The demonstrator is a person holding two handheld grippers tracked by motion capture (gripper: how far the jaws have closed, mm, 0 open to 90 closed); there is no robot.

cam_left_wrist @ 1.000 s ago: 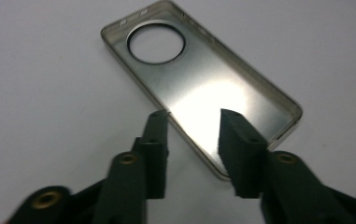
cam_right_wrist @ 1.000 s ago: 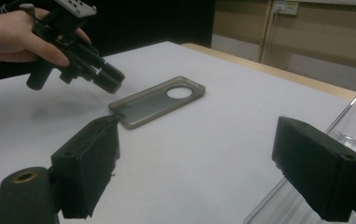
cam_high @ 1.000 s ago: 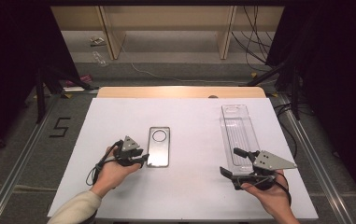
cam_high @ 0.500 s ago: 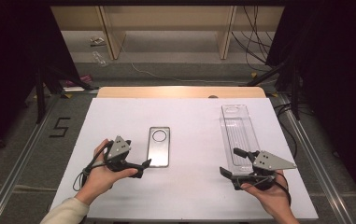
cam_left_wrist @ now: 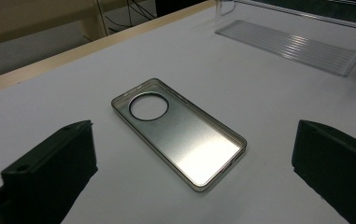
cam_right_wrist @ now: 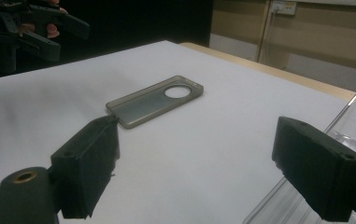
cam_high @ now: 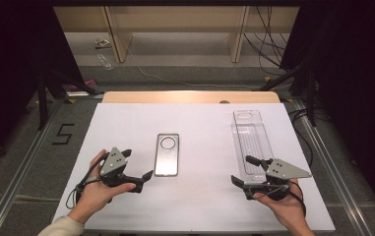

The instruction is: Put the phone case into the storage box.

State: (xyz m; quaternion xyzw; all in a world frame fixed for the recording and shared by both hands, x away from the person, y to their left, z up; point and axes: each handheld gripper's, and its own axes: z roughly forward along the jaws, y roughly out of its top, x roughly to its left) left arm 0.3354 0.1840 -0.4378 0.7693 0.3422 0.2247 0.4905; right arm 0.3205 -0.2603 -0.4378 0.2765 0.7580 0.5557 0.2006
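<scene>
High view: white table (cam_high: 200,123), metal phone case (cam_high: 167,154) flat near centre, round cutout at its 12 o'clock end. Left gripper (cam_high: 137,167) sits at the case's 8 o'clock, just beside it, not touching; jaws spread wide, having just opened, nothing between them. Left hand (cam_high: 99,189) wraps the gripper body. Clear plastic tray (cam_high: 250,141) lies at 3 o'clock from the case, well apart. Right gripper (cam_high: 243,171) at the tray's 6 o'clock end, jaws parted and empty, held by right hand (cam_high: 283,201).

Left gripper view: case (cam_left_wrist: 178,130) lies on the table between and beyond the two black jaws, open side up, cutout toward 11 o'clock. Jaws stand far apart, clear of the case. Tray (cam_left_wrist: 297,44) at 1 o'clock, far off.

Right gripper view: case (cam_right_wrist: 154,100) at 11 o'clock of the frame, past the left jaw tip. Jaws wide, holding nothing. Tray edge (cam_right_wrist: 353,121) at 3 o'clock, beside the right jaw. Left gripper (cam_right_wrist: 49,32) at 10 o'clock, raised off the table, open.
</scene>
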